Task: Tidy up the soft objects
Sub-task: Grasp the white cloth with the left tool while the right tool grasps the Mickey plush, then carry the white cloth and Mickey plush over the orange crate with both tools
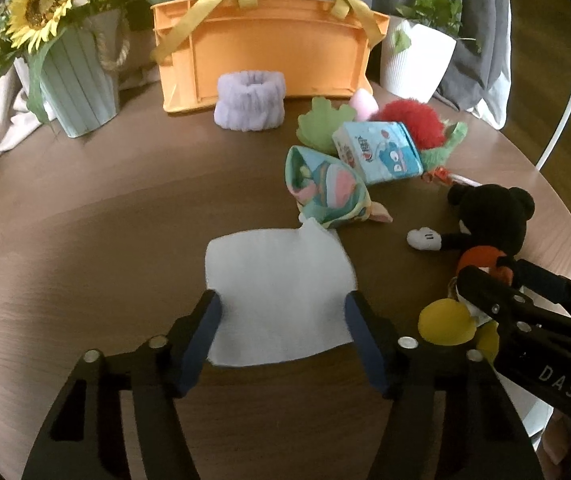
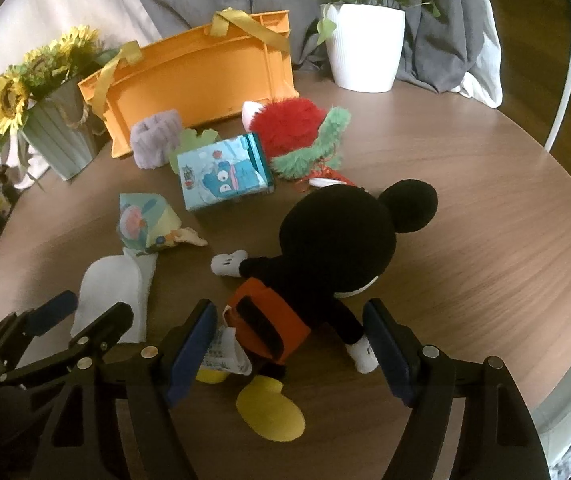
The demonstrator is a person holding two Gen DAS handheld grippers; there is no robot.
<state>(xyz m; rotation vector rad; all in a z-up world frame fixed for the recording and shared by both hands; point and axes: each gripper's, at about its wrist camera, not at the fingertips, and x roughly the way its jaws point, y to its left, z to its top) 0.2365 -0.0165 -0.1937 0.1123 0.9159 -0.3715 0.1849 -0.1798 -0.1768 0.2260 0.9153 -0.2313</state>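
- Left gripper (image 1: 283,312) fingers standing apart, straddling white cloth (image 1: 277,288) left of mouse plush (image 2: 325,256).
- Right gripper (image 2: 291,344) fingers standing apart, flanking the plush's lower body on tabletop (image 2: 485,208).

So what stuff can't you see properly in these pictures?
- Orange basket: its inside is hidden in both views, since it lies tipped with the bottom facing us.
- Pink soft thing: mostly hidden behind the green plush and red fluffy ball; can't name it.
- Mickey Mouse plush: face turned away in the right wrist view; the right gripper covers its legs in the left wrist view.
- Tissue pack: print too small to read.
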